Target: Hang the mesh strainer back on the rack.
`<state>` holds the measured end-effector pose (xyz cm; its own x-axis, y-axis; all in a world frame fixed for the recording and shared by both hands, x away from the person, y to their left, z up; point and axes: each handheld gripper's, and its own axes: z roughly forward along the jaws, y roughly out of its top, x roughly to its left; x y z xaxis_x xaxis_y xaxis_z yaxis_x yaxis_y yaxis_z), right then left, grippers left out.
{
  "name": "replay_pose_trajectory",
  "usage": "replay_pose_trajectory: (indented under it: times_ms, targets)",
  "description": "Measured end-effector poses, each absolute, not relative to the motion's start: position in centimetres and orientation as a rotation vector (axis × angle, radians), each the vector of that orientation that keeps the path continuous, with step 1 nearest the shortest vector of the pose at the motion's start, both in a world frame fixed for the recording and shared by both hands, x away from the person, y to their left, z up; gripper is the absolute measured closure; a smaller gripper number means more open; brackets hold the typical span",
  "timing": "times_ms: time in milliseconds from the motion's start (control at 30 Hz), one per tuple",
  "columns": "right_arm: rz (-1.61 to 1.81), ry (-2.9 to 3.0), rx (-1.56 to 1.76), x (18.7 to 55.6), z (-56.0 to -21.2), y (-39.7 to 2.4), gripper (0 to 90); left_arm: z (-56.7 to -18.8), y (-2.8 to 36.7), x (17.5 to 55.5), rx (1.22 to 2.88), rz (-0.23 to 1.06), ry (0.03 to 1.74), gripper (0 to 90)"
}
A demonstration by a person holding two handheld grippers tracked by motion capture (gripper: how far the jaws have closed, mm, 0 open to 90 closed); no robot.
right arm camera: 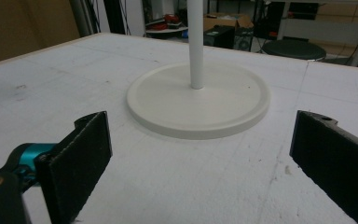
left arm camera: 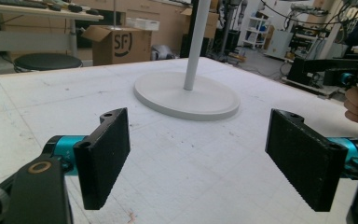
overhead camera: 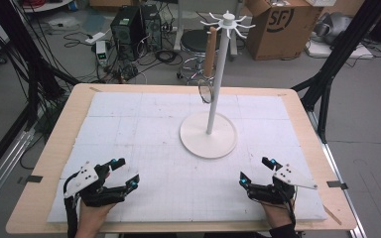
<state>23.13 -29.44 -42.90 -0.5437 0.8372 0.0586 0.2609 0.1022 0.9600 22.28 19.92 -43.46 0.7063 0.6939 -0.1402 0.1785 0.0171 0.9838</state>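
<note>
A white rack stands on a round base (overhead camera: 198, 141) at the middle of the white mat, its pole (overhead camera: 218, 74) rising to a ring of hooks (overhead camera: 226, 21). A strainer with a wooden handle (overhead camera: 209, 52) hangs from one hook, its round mesh (overhead camera: 206, 92) beside the pole. My left gripper (overhead camera: 128, 173) rests at the near left of the mat, open and holding nothing. My right gripper (overhead camera: 255, 170) rests at the near right, also open and holding nothing. The base (left arm camera: 186, 95) lies ahead of the left gripper (left arm camera: 198, 158), and the base (right arm camera: 198, 100) lies ahead of the right gripper (right arm camera: 198, 163).
The white mat (overhead camera: 144, 124) covers a wooden table (overhead camera: 59, 134). Beyond the far edge are a stool (overhead camera: 196, 42), a cardboard box (overhead camera: 278, 27), computer towers (overhead camera: 134, 25) and cables on the floor. Black frame legs (overhead camera: 327, 74) stand at the right.
</note>
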Motion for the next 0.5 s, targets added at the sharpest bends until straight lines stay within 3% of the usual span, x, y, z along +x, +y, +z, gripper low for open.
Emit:
replay_pose_trajectory:
  times_ms: [500]
  targets:
    - [1.469,1.893,1.094,23.44,-43.27,-29.4,4.5,-43.74,20.01,22.65,1.554,0.466,0.774,21.9]
